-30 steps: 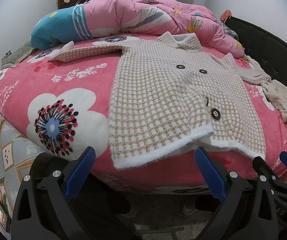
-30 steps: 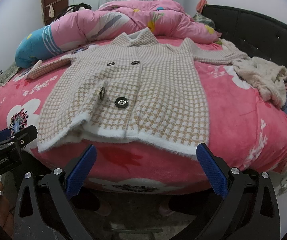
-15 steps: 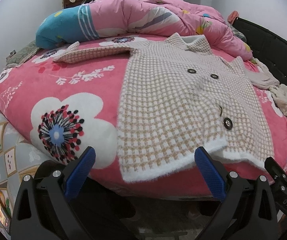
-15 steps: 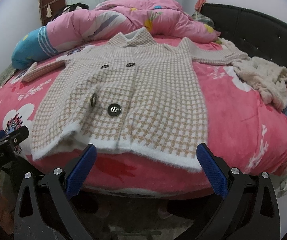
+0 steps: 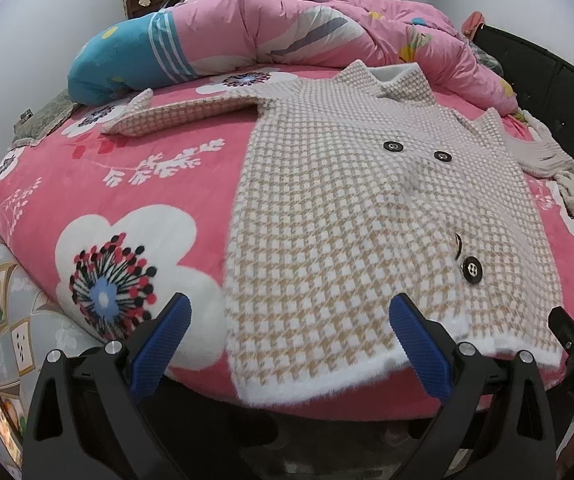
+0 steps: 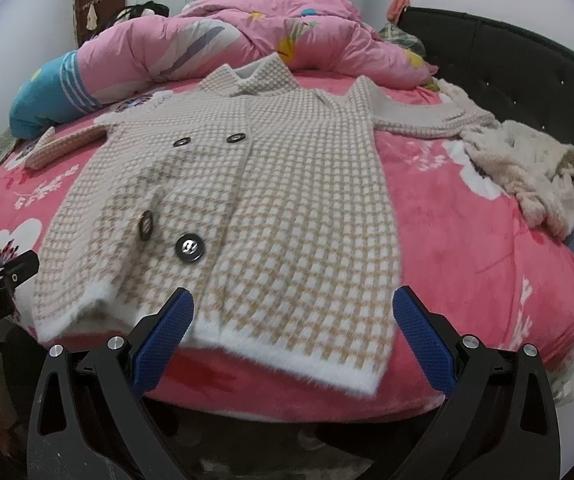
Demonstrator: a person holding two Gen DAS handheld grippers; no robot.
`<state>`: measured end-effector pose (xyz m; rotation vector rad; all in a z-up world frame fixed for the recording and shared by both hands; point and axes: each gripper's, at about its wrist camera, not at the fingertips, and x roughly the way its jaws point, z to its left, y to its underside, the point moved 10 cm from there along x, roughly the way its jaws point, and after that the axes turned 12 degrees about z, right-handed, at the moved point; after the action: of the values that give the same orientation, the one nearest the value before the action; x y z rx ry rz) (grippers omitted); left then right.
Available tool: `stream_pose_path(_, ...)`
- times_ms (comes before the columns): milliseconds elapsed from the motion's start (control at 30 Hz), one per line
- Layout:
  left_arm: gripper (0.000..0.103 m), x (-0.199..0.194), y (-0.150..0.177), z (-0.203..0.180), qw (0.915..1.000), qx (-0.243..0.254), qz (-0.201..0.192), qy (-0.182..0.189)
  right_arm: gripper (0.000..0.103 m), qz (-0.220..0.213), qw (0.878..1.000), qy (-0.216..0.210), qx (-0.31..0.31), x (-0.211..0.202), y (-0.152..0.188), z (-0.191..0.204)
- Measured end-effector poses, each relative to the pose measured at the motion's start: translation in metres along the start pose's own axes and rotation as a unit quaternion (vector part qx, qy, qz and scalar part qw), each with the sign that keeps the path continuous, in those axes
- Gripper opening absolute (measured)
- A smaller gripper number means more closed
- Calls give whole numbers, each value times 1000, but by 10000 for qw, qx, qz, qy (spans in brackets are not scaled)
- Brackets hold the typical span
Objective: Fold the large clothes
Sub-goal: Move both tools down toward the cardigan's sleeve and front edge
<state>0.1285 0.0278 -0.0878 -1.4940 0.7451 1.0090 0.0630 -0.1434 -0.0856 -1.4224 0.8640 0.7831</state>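
Across frame centre, fuzzy houndstooth coat (image 5: 367,224) flat on plush floral blanket (image 5: 127,184); left gripper (image 5: 289,340) and right gripper (image 6: 293,326) both spread apart, empty.

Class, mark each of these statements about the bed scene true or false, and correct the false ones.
1. The checked coat lies spread flat on the pink floral blanket. True.
2. The left gripper is shut on the coat's hem. False: its jaws stand wide open, holding nothing.
3. The right gripper is open, near the white hem. True.
4. The coat's sleeves are folded across its front. False: both sleeves lie stretched out to the sides.
5. A rumpled pink quilt lies beyond the collar. True.
6. The coat has no buttons. False: four dark buttons show on its front.
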Motion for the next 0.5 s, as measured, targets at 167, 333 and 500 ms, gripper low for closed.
stream_pose_path(167, 98, 17, -11, -4, 9999, 33, 111, -27, 96, 37, 9999, -142, 85, 10, -8, -12)
stream_pose_path(333, 98, 39, -28, 18, 9995, -255, 163, -63, 96, 85, 9988, -30, 488, 26, -14, -54)
stream_pose_path(500, 98, 77, -56, 52, 9981, -478, 341, -199, 96, 107, 9963, -356, 778, 45, -19, -81)
